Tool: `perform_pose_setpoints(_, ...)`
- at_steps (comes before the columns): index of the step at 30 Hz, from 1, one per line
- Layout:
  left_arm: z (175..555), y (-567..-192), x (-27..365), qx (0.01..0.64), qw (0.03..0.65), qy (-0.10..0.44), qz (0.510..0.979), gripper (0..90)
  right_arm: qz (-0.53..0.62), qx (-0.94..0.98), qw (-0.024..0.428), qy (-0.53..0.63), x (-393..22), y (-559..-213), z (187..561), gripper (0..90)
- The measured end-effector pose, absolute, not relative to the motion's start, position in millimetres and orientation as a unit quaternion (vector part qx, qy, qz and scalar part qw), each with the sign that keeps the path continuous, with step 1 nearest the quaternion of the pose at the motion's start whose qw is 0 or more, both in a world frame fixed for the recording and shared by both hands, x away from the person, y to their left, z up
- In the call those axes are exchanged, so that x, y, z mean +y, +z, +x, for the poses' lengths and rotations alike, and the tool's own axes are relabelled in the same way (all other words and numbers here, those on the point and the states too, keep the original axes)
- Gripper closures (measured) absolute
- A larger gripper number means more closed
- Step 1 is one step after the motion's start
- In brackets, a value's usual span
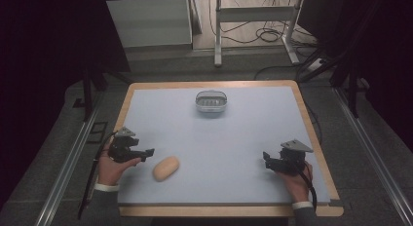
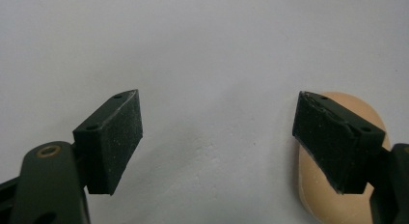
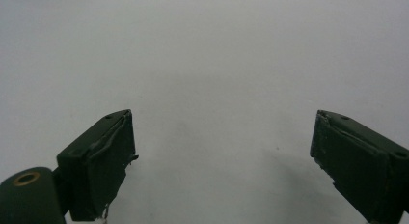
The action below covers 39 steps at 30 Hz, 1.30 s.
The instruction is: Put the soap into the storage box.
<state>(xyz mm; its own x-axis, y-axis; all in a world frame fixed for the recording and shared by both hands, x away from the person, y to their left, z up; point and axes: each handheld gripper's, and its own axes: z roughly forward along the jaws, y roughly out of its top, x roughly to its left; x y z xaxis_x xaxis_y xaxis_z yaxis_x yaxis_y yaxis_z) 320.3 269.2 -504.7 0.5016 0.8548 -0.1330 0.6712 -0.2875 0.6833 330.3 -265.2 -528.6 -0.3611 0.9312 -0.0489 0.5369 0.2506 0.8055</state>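
Note:
A tan bread roll (image 1: 166, 168) lies on the pale blue mat (image 1: 214, 143) near the front left. My left gripper (image 1: 147, 152) is held just left of it, jaws pointing toward the roll and apart from it. In the left gripper view the left gripper (image 2: 219, 137) stands open over bare mat, and the roll (image 2: 333, 195) shows behind the right jaw. My right gripper (image 1: 266, 157) rests near the front right, its jaws pointing left. In the right gripper view the right gripper (image 3: 222, 151) is open with nothing between its jaws.
A small grey oval basket (image 1: 211, 102) stands on the mat toward the back middle. The mat lies on a wooden board (image 1: 319, 153). Beyond the table are a white metal frame (image 1: 253, 21) and cables on the floor.

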Motion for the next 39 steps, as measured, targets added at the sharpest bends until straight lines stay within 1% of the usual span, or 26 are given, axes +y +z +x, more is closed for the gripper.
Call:
perform_pose_setpoints(6, 319, -505, 267, 0.48, 0.349, 0.131, 0.794, 18.2, 0.498, 0.739, 0.265, 0.368, -268, -529, 330, 10.1)
perform_pose_setpoints(14, 318, -508, 264, 0.475, 0.344, 0.13, 0.799, 18.0, 0.495, 0.744, 0.273, 0.357, -266, -529, 330, 10.3)
perform_pose_setpoints(28, 314, -503, 267, 0.489, 0.33, 0.145, 0.795, 18.8, 0.501, 0.738, 0.26, 0.371, -270, -529, 331, 10.3)
perform_pose_setpoints(39, 313, -498, 265, 0.479, 0.321, 0.136, 0.806, 18.4, 0.502, 0.734, 0.263, 0.373, -270, -529, 330, 10.3)
